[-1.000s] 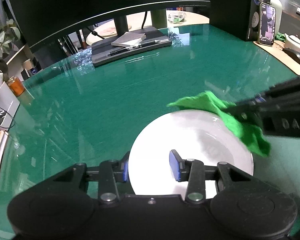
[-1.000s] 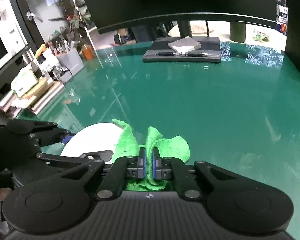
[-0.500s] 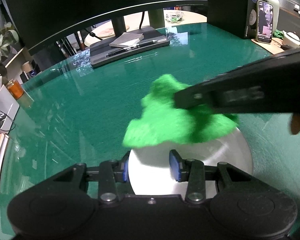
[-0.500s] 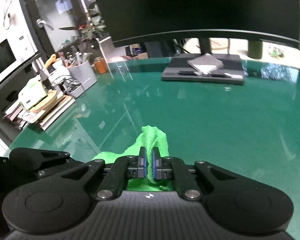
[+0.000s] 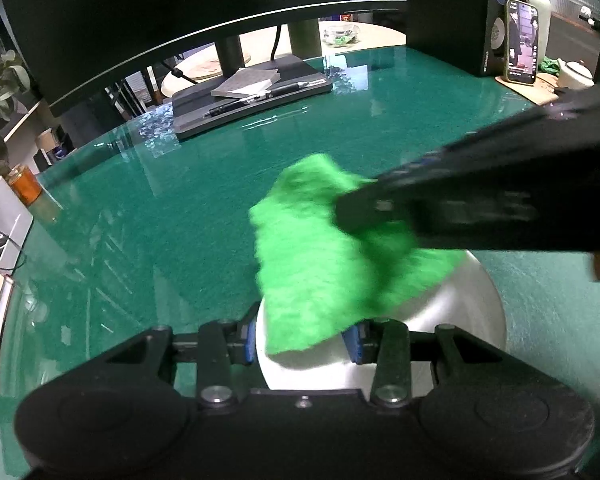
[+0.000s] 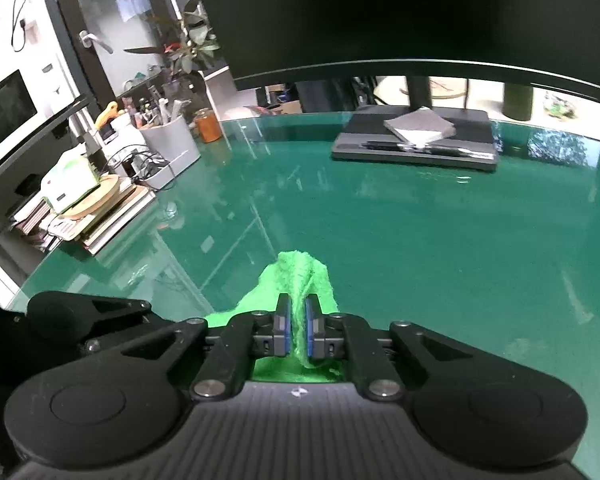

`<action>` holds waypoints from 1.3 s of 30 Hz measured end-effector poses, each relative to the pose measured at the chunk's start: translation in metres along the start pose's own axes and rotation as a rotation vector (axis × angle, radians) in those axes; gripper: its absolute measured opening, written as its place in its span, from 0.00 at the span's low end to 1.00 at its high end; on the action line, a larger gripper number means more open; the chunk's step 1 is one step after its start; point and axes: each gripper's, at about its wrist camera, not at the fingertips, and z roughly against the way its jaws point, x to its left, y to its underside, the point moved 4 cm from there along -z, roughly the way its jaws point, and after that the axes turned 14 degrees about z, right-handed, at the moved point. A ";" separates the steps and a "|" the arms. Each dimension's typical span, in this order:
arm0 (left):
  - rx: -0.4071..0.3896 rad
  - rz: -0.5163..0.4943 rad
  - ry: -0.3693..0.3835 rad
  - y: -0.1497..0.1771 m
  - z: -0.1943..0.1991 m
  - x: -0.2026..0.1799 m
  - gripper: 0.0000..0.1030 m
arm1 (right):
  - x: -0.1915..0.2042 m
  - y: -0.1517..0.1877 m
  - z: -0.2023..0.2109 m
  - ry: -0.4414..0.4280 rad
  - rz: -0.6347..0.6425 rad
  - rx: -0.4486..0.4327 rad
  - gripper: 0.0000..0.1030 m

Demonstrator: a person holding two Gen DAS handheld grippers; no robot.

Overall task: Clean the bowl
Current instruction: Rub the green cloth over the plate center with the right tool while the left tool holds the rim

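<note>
A white bowl (image 5: 460, 312) sits on the green glass table (image 5: 160, 220). My left gripper (image 5: 302, 346) is shut on its near rim, one blue pad outside and one inside. A fluffy green cloth (image 5: 320, 260) hangs over the bowl's left half and hides most of its inside. The right gripper (image 5: 348, 208) comes in from the right and carries that cloth. In the right wrist view its jaws are opening slightly, and a fold of the cloth (image 6: 300, 276) still stands pinched between the pads of the right gripper (image 6: 297, 320). The bowl is hidden there.
A curved monitor's base (image 5: 252, 92) holds a notepad and pen at the back. A phone (image 5: 522, 40) and a teapot stand at the far right. An orange jar (image 6: 208, 126), a pen holder (image 6: 168, 148) and stacked books (image 6: 100, 216) line the left edge.
The right gripper has carried the cloth from the bowl's right rim up and leftwards across the bowl. Its pads now stand slightly wider apart. The left gripper and the bowl have stayed put.
</note>
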 end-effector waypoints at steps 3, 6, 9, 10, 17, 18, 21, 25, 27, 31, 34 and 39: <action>-0.002 -0.004 0.004 0.000 0.000 0.000 0.38 | -0.004 0.007 0.010 0.014 -0.013 0.010 0.10; -0.002 -0.009 0.005 0.000 0.000 -0.001 0.38 | -0.004 0.006 0.007 0.019 -0.026 0.008 0.10; -0.001 -0.012 0.005 -0.001 -0.001 -0.001 0.38 | 0.000 -0.001 -0.002 0.013 -0.035 -0.008 0.09; -0.001 -0.012 0.005 -0.001 -0.001 -0.001 0.38 | 0.004 -0.004 -0.007 -0.001 -0.041 -0.014 0.09; 0.002 -0.012 0.011 -0.001 0.000 -0.001 0.39 | 0.005 -0.006 -0.010 -0.029 -0.048 -0.018 0.09; 0.002 -0.010 0.013 -0.001 0.000 -0.002 0.39 | 0.002 -0.005 -0.006 -0.024 -0.051 -0.015 0.09; -0.001 -0.010 0.013 0.000 0.000 -0.002 0.39 | -0.003 0.000 0.003 -0.009 -0.055 -0.005 0.09; -0.003 -0.010 0.012 0.000 -0.001 -0.003 0.39 | -0.001 -0.004 -0.003 -0.026 -0.053 0.001 0.09; -0.001 -0.013 0.011 -0.001 -0.001 -0.004 0.39 | 0.006 -0.012 -0.015 -0.056 -0.052 0.004 0.09; 0.000 -0.015 0.014 -0.002 -0.001 -0.006 0.39 | 0.010 -0.013 -0.022 -0.054 -0.039 0.006 0.09; 0.002 -0.015 0.019 -0.002 0.000 -0.007 0.40 | 0.001 -0.007 -0.012 -0.035 -0.075 0.005 0.09; 0.000 -0.019 0.025 -0.001 0.000 -0.009 0.40 | -0.013 0.006 0.009 -0.018 -0.133 0.002 0.10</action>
